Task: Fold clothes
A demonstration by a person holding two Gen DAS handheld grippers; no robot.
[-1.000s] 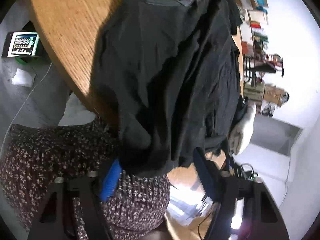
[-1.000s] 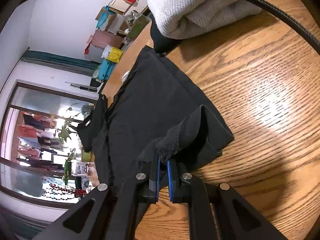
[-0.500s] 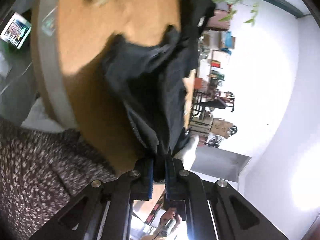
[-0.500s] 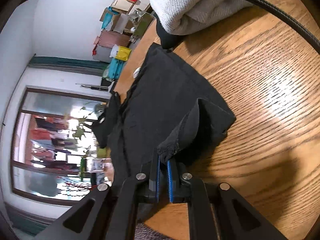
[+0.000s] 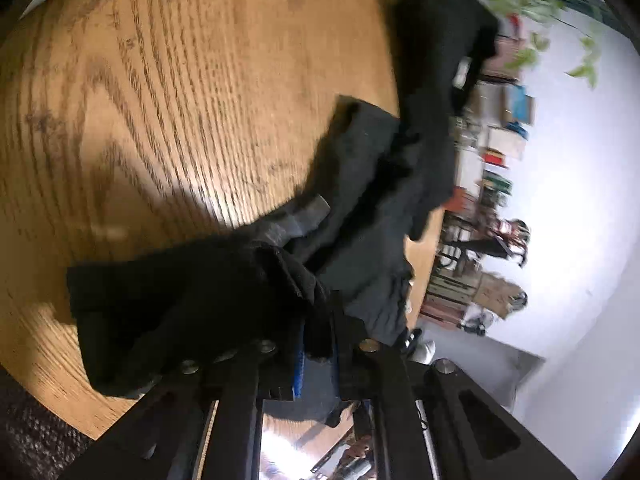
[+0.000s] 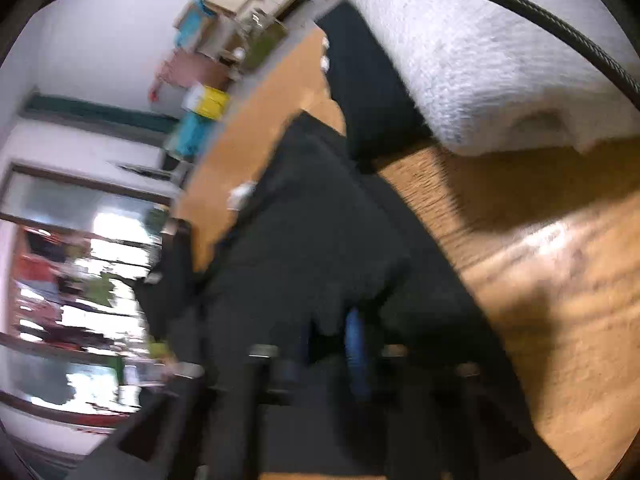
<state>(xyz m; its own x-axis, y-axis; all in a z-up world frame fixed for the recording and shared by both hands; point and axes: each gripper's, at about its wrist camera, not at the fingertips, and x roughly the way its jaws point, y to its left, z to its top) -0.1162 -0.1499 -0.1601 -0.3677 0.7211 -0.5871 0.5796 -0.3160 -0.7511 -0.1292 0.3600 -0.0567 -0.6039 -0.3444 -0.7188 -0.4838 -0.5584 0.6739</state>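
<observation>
A black garment (image 5: 360, 184) lies crumpled on the round wooden table (image 5: 160, 100). My left gripper (image 5: 318, 344) is shut on a bunched edge of it, low over the table, with cloth draped over the left finger. In the blurred right wrist view the same black garment (image 6: 312, 232) spreads ahead. My right gripper (image 6: 332, 336) is shut on another edge of it, and the fabric hangs over the blue pads.
A folded white knit piece (image 6: 500, 52) rests on a folded black item (image 6: 368, 92) at the table's far right. Another dark cloth (image 5: 440, 48) lies further along the table. Shelves and boxes (image 5: 496, 152) line the white wall beyond. The table edge (image 5: 48, 396) is close on the near left.
My left gripper has closed on the garment's edge and carried it forward over the table. My right gripper has lifted its held edge and moved forward toward the white knit.
</observation>
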